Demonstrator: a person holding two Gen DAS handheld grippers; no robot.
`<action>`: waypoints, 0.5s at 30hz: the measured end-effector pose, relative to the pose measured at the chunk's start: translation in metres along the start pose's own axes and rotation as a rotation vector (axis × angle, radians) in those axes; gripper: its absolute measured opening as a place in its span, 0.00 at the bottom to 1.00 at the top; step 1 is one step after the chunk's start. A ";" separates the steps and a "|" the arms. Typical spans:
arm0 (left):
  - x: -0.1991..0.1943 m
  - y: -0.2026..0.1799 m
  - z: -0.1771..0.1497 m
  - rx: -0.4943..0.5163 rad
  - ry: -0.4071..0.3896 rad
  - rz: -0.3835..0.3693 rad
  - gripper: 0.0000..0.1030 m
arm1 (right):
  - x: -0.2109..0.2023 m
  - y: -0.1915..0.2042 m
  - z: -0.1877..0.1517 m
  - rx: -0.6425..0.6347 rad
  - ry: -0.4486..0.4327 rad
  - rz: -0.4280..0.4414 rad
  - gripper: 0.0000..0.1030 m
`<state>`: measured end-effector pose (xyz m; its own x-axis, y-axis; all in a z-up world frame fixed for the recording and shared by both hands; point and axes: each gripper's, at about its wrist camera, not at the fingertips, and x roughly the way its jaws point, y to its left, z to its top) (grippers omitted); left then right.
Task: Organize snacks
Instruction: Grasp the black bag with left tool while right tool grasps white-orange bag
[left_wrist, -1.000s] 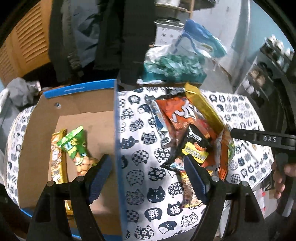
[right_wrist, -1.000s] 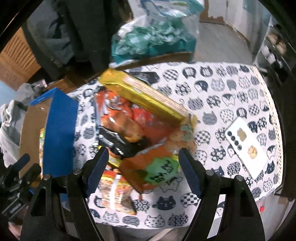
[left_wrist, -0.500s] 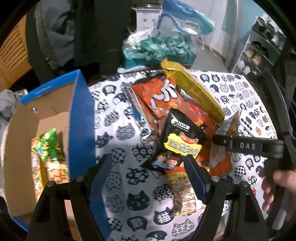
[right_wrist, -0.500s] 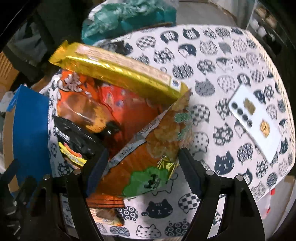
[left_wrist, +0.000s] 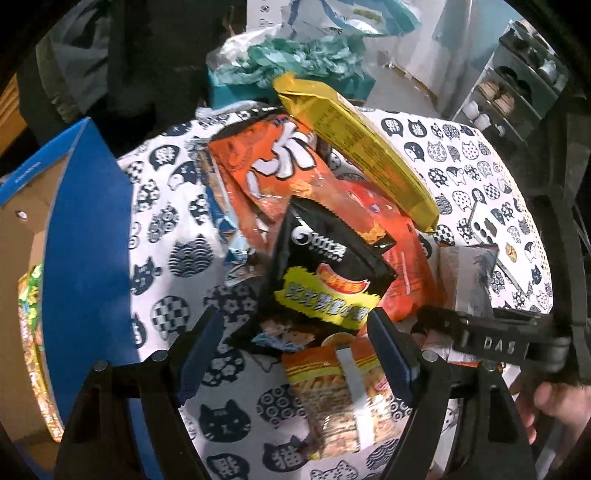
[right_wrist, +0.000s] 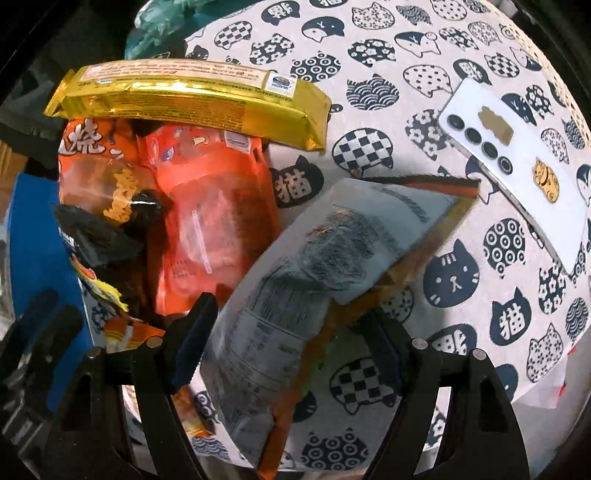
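Crinkled foil snack packets heaped beside the blue cardboard box (left_wrist: 85, 229): left gripper (left_wrist: 295, 350) fingers apart; right gripper (right_wrist: 288, 328) fingers apart around the grey-backed packet (right_wrist: 295, 295).

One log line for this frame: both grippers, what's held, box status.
left gripper: open over black snack bag | right gripper: open around grey-backed snack bag | blue box: left of pile

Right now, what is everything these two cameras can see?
Long foil packet: one, gold, topping the pile.
Large snack bags: two, orange, under it.
Black snack bag: one, yellow label, pile front.
Grey-backed snack bag: one, between right fingers.
White phone: one, tablecloth's right.
Cardboard box: one, blue-sided, left.
Cat-print tablecloth: one, white and navy.
Left gripper: open.
Right gripper: open.
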<state>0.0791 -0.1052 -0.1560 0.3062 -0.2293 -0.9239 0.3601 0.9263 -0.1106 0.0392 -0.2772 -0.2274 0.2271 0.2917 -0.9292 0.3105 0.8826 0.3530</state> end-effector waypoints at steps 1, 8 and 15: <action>0.002 -0.002 0.001 0.000 0.003 -0.007 0.79 | -0.001 -0.001 -0.002 -0.012 -0.002 -0.005 0.67; 0.021 -0.013 0.005 0.028 0.035 0.002 0.79 | -0.010 -0.009 -0.009 -0.124 -0.017 -0.067 0.43; 0.037 -0.019 0.009 0.057 0.043 0.029 0.79 | -0.020 -0.013 -0.002 -0.168 -0.053 -0.107 0.39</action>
<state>0.0915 -0.1344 -0.1851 0.2800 -0.1885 -0.9413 0.4012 0.9138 -0.0636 0.0285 -0.2941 -0.2134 0.2511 0.1774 -0.9516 0.1779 0.9579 0.2255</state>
